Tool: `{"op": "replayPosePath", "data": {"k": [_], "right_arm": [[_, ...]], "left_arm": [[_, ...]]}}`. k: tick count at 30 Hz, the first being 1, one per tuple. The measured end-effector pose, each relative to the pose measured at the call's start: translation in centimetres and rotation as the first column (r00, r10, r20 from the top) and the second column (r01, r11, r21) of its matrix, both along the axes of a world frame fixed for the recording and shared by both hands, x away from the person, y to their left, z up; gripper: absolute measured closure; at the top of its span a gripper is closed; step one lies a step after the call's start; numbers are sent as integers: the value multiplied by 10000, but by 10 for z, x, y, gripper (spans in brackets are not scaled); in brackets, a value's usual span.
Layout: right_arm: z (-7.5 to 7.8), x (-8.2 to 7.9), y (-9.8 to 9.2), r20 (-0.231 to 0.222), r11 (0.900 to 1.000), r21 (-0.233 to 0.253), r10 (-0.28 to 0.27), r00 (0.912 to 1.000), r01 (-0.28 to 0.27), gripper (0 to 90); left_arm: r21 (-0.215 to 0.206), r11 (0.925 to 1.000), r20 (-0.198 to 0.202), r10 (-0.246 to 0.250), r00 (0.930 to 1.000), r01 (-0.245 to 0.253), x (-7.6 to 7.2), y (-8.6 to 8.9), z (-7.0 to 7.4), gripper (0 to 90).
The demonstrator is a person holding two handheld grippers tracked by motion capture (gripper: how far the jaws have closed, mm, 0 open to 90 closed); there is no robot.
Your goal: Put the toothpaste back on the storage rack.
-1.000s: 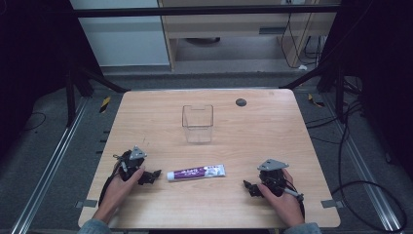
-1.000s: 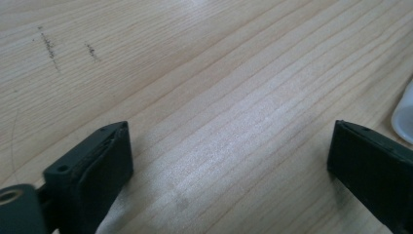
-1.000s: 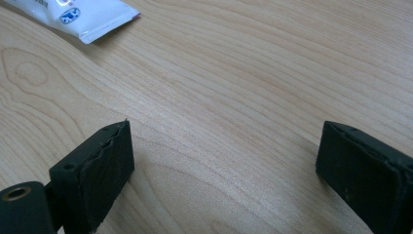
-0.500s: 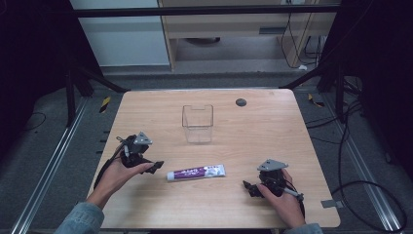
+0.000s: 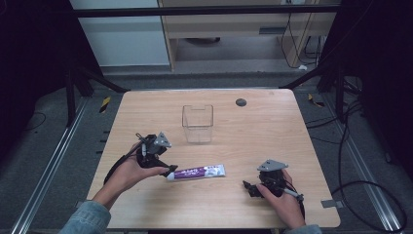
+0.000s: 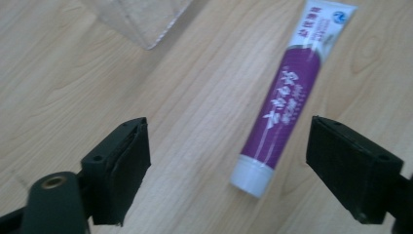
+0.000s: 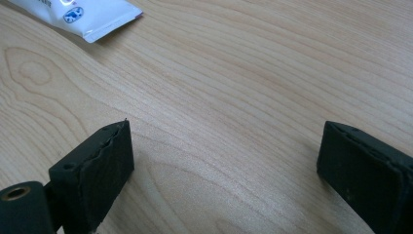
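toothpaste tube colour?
Toothpaste tube: purple body with white lettering, white cap and a white tail end. Clearest in the left gripper view.

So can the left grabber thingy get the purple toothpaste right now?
Probably yes. The left gripper is open, its jaws either side of the toothpaste tube at the cap end, with just bare table between them.

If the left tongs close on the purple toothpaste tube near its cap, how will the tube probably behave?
The toothpaste tube looks soft-walled, so it will probably dent under the pads. Its flat crimped tail should keep it from rolling on the table. Its glossy skin may slip; the left tongs, open around the cap end, may do better gripping just behind the cap.
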State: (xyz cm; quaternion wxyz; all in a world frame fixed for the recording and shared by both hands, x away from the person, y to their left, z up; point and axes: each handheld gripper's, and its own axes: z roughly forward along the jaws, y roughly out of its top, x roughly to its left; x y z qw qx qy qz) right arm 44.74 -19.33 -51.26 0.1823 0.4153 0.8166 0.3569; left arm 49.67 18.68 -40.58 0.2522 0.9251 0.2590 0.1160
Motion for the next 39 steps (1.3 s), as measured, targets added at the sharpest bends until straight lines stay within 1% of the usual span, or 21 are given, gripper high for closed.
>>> {"op": "replayPosePath", "data": {"k": [2,3,4,5,7,9,10,13,15,16,19,21,24,28,29,30,32,33,34,35,39], "right_arm": [[0,0,0,-2,10000,8,3,10000,-3,65],[0,1,0,-26,10000,15,29,10000,-29,65],[0,1,0,-26,10000,15,29,10000,-29,65],[0,1,0,-17,10000,12,34,10000,-34,65],[0,1,0,1,10000,-11,36,10000,-36,65],[0,1,0,30,10000,-35,40,10000,-40,65],[0,1,0,30,10000,-35,40,10000,-40,65],[0,1,0,33,10000,-40,33,10000,-33,65],[0,1,0,20,10000,-41,27,10000,-27,65],[0,1,0,18,10000,-42,25,10000,-25,65],[0,1,0,20,10000,-39,28,10000,-28,65],[0,1,0,18,10000,-40,30,10000,-30,65],[0,1,0,23,10000,-41,40,10000,-40,64],[0,1,0,23,10000,-40,41,10000,-40,64],[0,1,0,22,10000,-41,38,10000,-38,64],[0,1,0,19,10000,-40,39,10000,-39,65],[0,1,0,22,10000,-39,39,10000,-39,64],[0,1,0,18,10000,-35,35,10000,-35,65],[0,1,0,23,10000,-38,39,10000,-39,65],[0,1,0,22,10000,-36,35,10000,-35,64],[0,1,0,20,10000,-36,38,10000,-38,64]], "left_arm": [[73,9997,-54,-244,9997,244,-2,-8,-1,198],[207,9986,-97,-481,9988,483,-3,-17,-4,230],[207,9986,-97,-481,9988,483,-3,-17,-4,247],[253,9979,-120,-587,9982,590,-3,-21,-5,247],[368,9958,-278,-831,9962,841,-3,-30,-8,291],[666,9899,-465,-1221,9914,1250,-1,-43,-11,358],[666,9899,-465,-1221,9914,1250,-1,-43,-11,367],[805,9838,-778,-1538,9850,1600,3,-57,-12,399],[869,9819,-826,-1612,9835,1682,4,-60,-13,409],[904,9791,-1008,-1728,9798,1820,6,-63,-14,431],[911,9773,-1206,-1800,9762,1914,7,-67,-17,446],[1055,9726,-1354,-1923,9719,2071,9,-73,-23,462],[1168,9699,-1433,-1963,9700,2135,11,-77,-27,478],[1284,9652,-1682,-2052,9641,2278,15,-83,-36,492],[1358,9625,-1734,-2102,9622,2348,16,-84,-38,493],[1410,9620,-1776,-2077,9619,2337,16,-86,-41,494],[1457,9628,-1694,-2023,9646,2275,17,-86,-43,492],[1380,9657,-1733,-1951,9653,2200,19,-86,-45,496],[1380,9657,-1733,-1951,9653,2200,19,-86,-45,497],[1389,9668,-1641,-1912,9677,2145,21,-85,-46,497],[1430,9661,-1707,-1898,9669,2149,23,-84,-48,503]]}}
